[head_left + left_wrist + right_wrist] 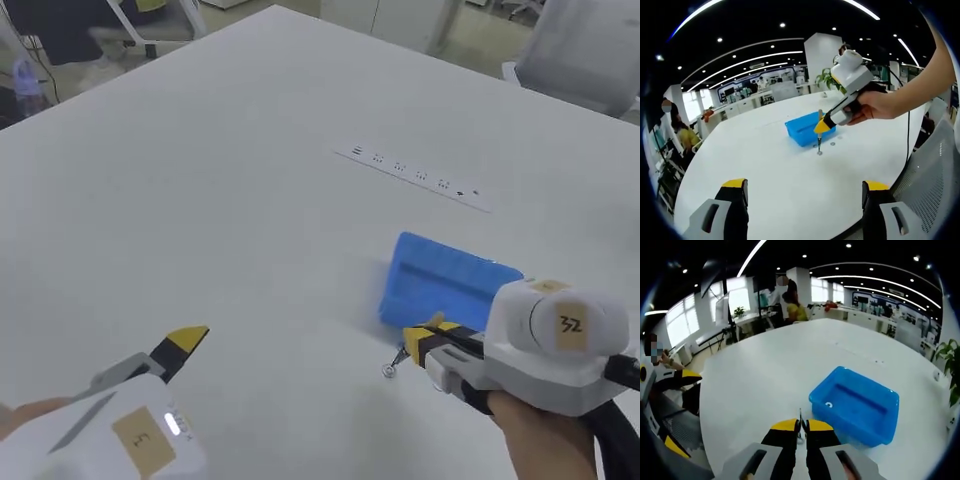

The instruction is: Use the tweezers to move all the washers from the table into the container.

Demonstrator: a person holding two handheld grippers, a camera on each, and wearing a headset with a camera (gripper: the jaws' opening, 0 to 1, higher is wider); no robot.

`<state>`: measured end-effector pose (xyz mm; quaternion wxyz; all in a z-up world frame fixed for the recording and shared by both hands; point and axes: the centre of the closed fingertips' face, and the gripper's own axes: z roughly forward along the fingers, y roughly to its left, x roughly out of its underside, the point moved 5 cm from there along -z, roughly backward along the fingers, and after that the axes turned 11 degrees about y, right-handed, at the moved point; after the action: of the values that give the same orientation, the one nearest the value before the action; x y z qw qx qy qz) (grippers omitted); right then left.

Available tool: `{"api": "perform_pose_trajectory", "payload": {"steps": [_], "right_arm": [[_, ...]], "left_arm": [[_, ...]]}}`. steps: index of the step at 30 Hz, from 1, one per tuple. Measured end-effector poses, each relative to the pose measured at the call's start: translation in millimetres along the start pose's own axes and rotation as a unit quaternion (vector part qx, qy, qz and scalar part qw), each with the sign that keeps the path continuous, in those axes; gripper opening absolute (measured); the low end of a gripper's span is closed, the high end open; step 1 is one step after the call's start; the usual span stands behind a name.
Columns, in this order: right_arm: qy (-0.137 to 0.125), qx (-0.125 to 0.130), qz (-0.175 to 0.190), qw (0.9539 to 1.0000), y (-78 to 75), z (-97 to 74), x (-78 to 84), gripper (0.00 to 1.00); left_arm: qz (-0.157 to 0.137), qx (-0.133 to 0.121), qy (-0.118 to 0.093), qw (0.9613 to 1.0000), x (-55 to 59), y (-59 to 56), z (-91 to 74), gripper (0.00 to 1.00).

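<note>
A blue container (pixel 445 280) sits on the white table (pixel 220 220); in the right gripper view one washer (pixel 828 404) lies inside the container (pixel 855 402). My right gripper (pixel 425 340) is shut on the tweezers (pixel 398 358), just left of the container's near corner. Their tips point down at a washer (pixel 389 371) on the table. From the left gripper view, the tweezers (pixel 819 145) stand over that washer (pixel 819 152), and a second washer (pixel 832 144) lies nearer the container (pixel 807 129). My left gripper (pixel 805 187) is open and holds nothing, far to the left (pixel 180 345).
A flush power strip (pixel 415 178) is set into the table beyond the container. Office chairs (pixel 585 50) stand past the far edges. People sit at desks in the background (pixel 790 305). Wide bare table surface lies between the two grippers.
</note>
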<state>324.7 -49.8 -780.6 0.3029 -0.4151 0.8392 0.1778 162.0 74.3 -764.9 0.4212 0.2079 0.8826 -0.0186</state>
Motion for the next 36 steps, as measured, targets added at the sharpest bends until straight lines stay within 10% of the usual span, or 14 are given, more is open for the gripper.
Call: {"api": "perform_pose_trajectory", "payload": {"steps": [36], "right_arm": [[-0.001,0.026,-0.061,0.9978,2.2,7.7,0.6,0.0]], "left_arm": [[0.006,-0.004,0.012,0.9999,2.6,0.5,2.1,0.95]]}}
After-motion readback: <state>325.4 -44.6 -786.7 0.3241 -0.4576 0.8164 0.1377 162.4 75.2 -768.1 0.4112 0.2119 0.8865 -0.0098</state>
